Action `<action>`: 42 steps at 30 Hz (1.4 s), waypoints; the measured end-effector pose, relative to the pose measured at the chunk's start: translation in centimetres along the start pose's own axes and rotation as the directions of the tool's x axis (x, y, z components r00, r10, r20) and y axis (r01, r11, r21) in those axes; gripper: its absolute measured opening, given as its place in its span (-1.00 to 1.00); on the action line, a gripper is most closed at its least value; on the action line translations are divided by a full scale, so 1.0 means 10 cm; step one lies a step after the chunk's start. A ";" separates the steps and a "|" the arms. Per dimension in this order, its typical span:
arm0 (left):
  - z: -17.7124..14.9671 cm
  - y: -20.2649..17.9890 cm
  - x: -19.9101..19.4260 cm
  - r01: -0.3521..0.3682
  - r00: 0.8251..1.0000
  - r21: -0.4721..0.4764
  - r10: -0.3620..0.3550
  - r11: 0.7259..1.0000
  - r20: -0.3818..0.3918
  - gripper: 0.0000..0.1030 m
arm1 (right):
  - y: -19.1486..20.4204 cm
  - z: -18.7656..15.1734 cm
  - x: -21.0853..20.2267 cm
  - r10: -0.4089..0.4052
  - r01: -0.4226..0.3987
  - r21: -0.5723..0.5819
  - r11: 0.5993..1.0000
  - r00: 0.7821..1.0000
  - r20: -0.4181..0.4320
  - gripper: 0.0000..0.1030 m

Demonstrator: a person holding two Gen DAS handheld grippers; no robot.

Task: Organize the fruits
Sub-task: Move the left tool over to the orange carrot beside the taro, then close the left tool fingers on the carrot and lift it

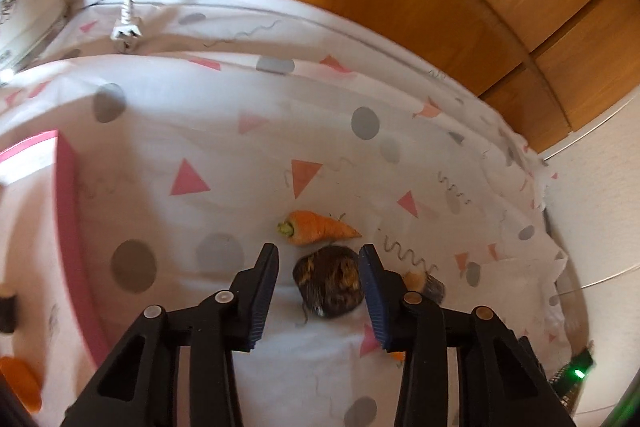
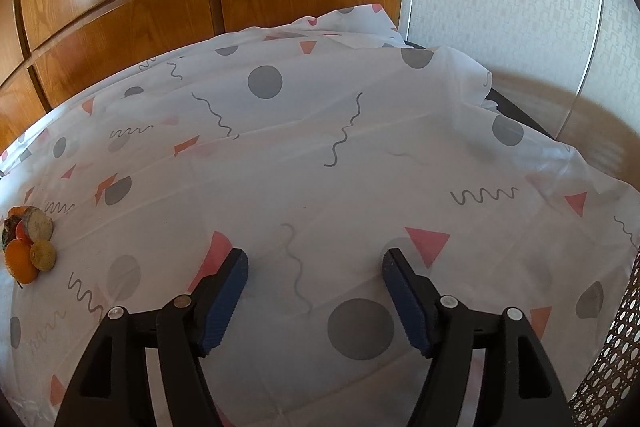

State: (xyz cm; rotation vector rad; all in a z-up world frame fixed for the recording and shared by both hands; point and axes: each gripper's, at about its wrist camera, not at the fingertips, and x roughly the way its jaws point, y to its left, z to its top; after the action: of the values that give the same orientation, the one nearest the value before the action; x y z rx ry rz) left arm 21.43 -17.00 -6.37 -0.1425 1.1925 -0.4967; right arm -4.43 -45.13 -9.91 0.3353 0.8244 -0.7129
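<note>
You are at the pick: your left gripper (image 1: 319, 255) jaws stand part-open astride the dark round root (image 1: 327, 281) just below the carrot (image 1: 318, 227), untouched; close next, while your right gripper (image 2: 315, 261) gapes empty.

The left tool (image 1: 319, 254) straddles a dark beet (image 1: 327, 281), pads apart from it, beside a carrot (image 1: 318, 228).

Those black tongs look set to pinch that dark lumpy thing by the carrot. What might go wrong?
1. The left gripper stands open around the dark round vegetable, with gaps on both sides; its lumpy shape might roll or slip as the pads close.
2. The carrot lies just beyond it and could get nudged.
3. The loose patterned tablecloth may bunch up under the fingertips.
</note>
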 end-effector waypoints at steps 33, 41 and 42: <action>0.15 -0.07 0.32 0.004 1.000 -0.024 -0.003 1.000 0.029 -0.52 | 0.02 0.00 0.00 0.010 -0.010 0.008 1.000 1.000 0.004 0.44; -0.06 0.13 -0.21 0.037 0.992 -0.093 -0.026 0.995 0.121 -0.55 | 0.01 -0.01 0.00 0.015 -0.015 0.014 1.000 1.000 0.011 0.44; -0.08 0.14 -0.25 0.035 0.991 -0.096 -0.022 0.995 0.131 -0.55 | 0.01 -0.01 0.00 0.015 -0.015 0.014 1.000 1.000 0.011 0.44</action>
State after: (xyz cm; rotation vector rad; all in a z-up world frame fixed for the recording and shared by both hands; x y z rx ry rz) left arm 20.45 -14.49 -5.02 -0.2730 1.0885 -0.4469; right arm -4.43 -45.04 -9.93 0.3497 0.8057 -0.7065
